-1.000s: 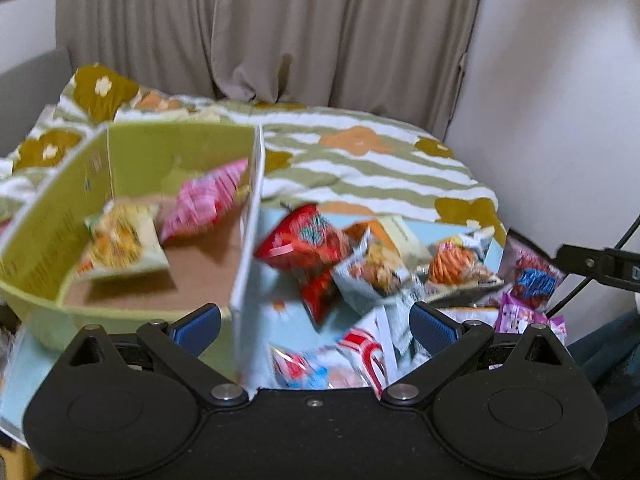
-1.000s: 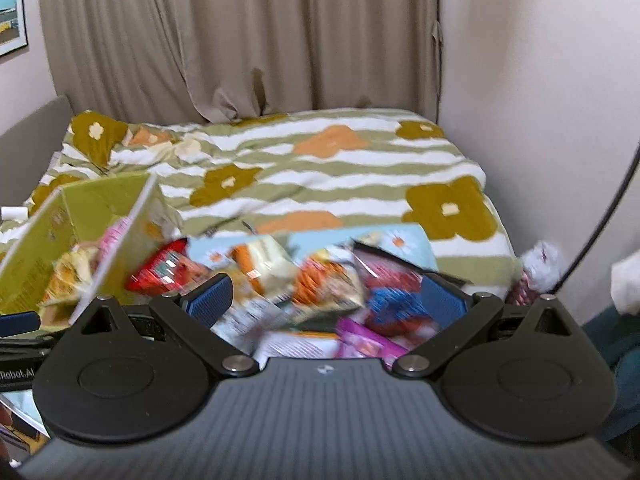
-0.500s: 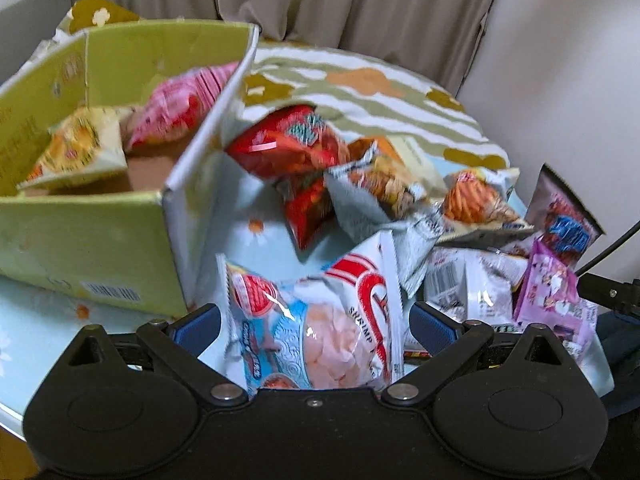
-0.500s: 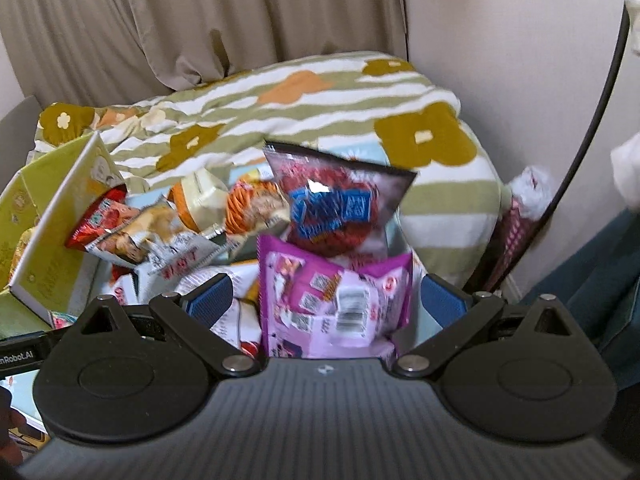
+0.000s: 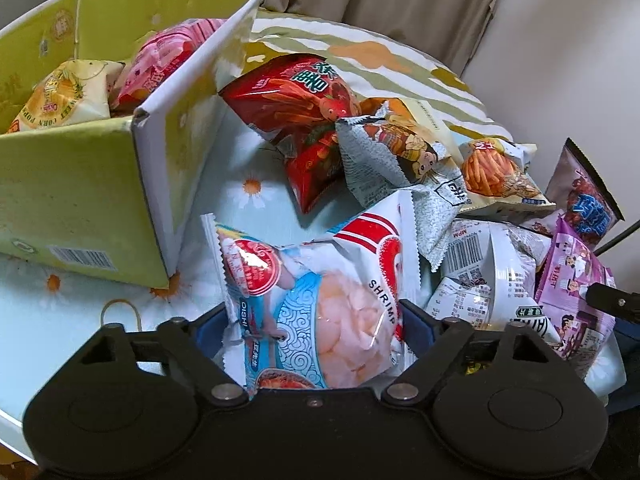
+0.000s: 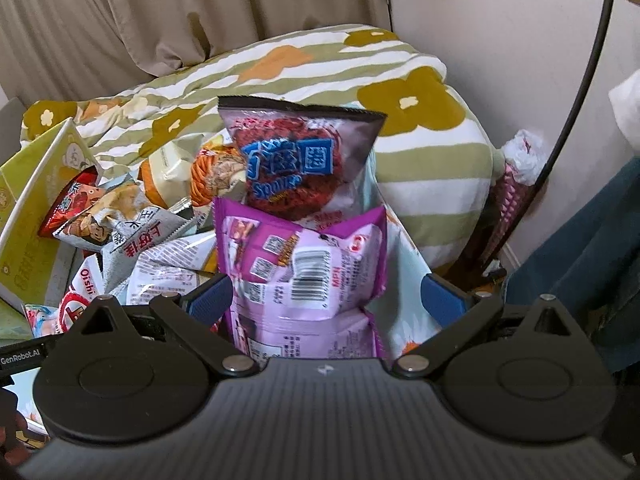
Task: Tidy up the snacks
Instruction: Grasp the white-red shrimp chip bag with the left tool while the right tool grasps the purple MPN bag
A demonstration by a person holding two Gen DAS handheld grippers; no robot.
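Note:
A pile of snack bags lies on a light-blue daisy tablecloth. My left gripper is open, its blue pads on either side of a white and blue shrimp chips bag. My right gripper is open around a purple snack bag; the left pad is close to the bag, the right pad stands apart. A maroon bag with blue lettering stands behind it. A green cardboard box at the left holds a yellow corn snack bag and a pink bag.
A red bag, a grey cartoon bag and an orange sticks bag lie in the pile. A flowered striped duvet lies behind. A wall and a black cable are at the right.
Both grippers moved down and forward into the pile. The shrimp bag now sits between the left pads and the purple bag between the right pads.

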